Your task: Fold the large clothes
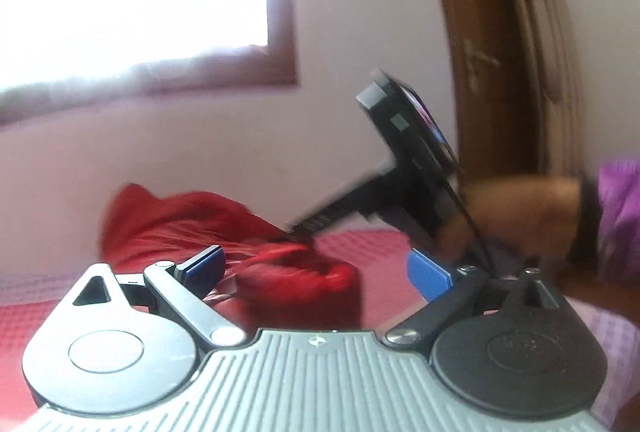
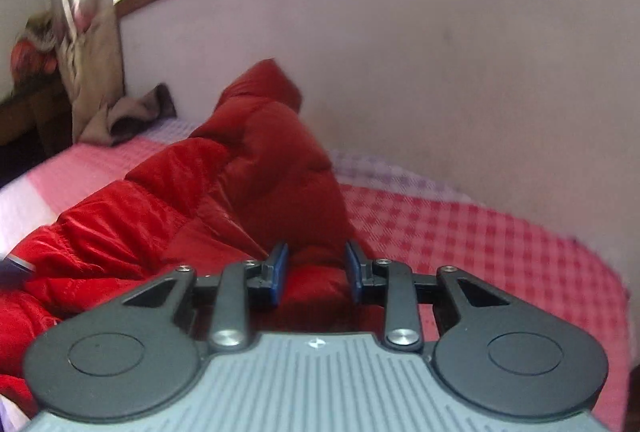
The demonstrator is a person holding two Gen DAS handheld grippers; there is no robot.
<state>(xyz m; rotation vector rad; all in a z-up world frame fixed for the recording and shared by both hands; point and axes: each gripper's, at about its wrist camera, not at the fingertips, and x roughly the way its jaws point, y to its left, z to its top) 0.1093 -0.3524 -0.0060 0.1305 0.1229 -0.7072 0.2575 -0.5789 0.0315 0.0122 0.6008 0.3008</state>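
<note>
- Red puffer jacket (image 2: 192,191) heaped on checked bed (image 2: 480,232), near wall.
- Right tool (image 2: 316,272) pads apart, straddling a jacket fold; left tool (image 1: 316,272) apart, empty.
- Likely light, slippery, springy: grip hem or seams.

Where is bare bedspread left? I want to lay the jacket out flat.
Bare checkered bedspread lies right of the red jacket, up to the wall. A pink strip stays free beyond the jacket, toward the curtain. The left side is crowded with jacket, between both grippers.
</note>
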